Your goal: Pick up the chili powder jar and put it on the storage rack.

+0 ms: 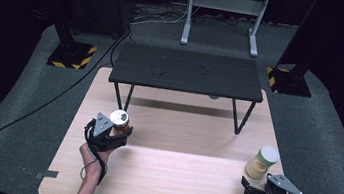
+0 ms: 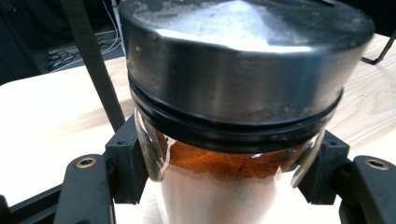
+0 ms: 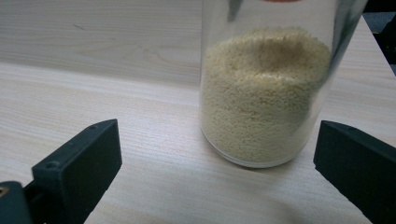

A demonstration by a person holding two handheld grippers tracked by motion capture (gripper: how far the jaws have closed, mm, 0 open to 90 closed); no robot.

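A glass jar with a silver lid and red-brown powder inside sits at the left of the wooden table. My left gripper is shut on its glass body, one jaw on each side just below the lid. At the right stands a clear jar of pale yellow grains with a light lid. My right gripper is open just short of it. In the right gripper view the grain jar stands upright ahead of the jaws, toward the right one, and touches neither.
A low black shelf on thin legs stands across the far half of the table, and one leg is close behind the silver-lidded jar. A grey metal stand and cables lie on the dark floor beyond.
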